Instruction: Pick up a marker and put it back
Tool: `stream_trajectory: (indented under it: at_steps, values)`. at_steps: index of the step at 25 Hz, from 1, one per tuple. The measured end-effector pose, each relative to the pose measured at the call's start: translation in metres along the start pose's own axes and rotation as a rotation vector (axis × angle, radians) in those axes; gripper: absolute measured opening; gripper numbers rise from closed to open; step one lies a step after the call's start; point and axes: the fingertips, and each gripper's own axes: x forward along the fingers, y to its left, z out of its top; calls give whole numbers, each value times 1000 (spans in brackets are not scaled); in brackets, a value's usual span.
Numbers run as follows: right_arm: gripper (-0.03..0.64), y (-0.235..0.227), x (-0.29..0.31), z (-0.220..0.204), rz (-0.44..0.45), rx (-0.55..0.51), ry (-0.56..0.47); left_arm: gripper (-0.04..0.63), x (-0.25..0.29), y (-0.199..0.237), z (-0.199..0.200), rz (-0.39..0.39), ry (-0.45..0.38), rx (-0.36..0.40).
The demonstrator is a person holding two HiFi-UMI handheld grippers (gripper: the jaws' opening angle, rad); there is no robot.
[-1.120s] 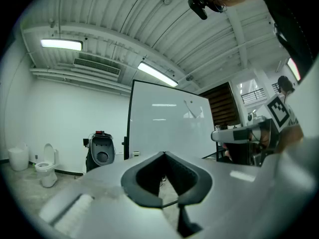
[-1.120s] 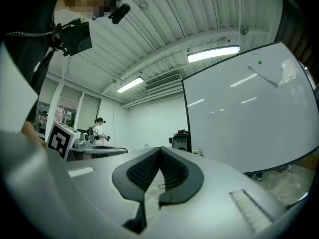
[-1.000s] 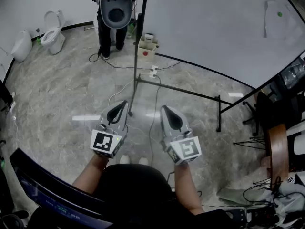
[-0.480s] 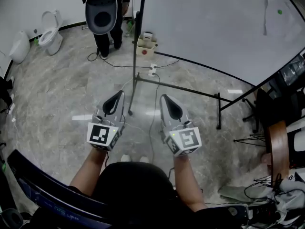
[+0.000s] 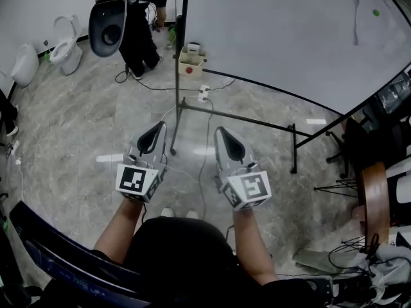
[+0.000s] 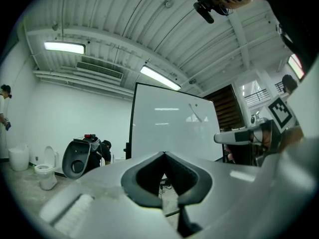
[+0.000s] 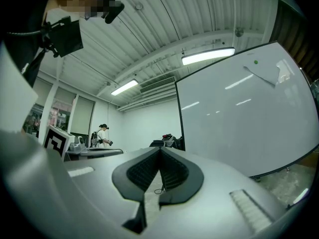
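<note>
Ahead, whiteboard [image 5: 289,37] edge, left gripper [image 5: 158,126] and right gripper [image 5: 219,131] both closed, empty, floor [image 5: 77,133] open around them.

place: probably test lab | cues: whiteboard [image 5: 289,37], loose toilet [image 5: 67,43], strip lights [image 6: 62,47]

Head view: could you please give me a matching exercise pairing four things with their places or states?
Things:
1. toilet
2. whiteboard
3. right gripper
4. box

Descriptions:
A. jaws shut, nothing held
B. just below the whiteboard's left edge
C. far upper left of the view
D. fills the upper right

Pairs: 1-C; 2-D; 3-A; 4-B
</note>
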Motion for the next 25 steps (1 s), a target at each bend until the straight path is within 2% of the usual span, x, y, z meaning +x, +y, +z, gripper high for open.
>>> stream_trajectory:
  at_steps: [8, 11, 22, 25]
  values:
    - [9, -17, -8, -6, 36, 9, 3, 3, 6, -12, -6, 33, 2, 7]
    - [9, -21, -12, -11, 45, 18, 10, 3, 3, -15, -11, 61, 31, 9]
    - [9, -29, -4, -21, 47, 26, 33, 4, 7, -7, -17, 84, 35, 10]
    - [9, -28, 8, -22, 46, 22, 40, 3, 14, 0, -20, 64, 24, 10]
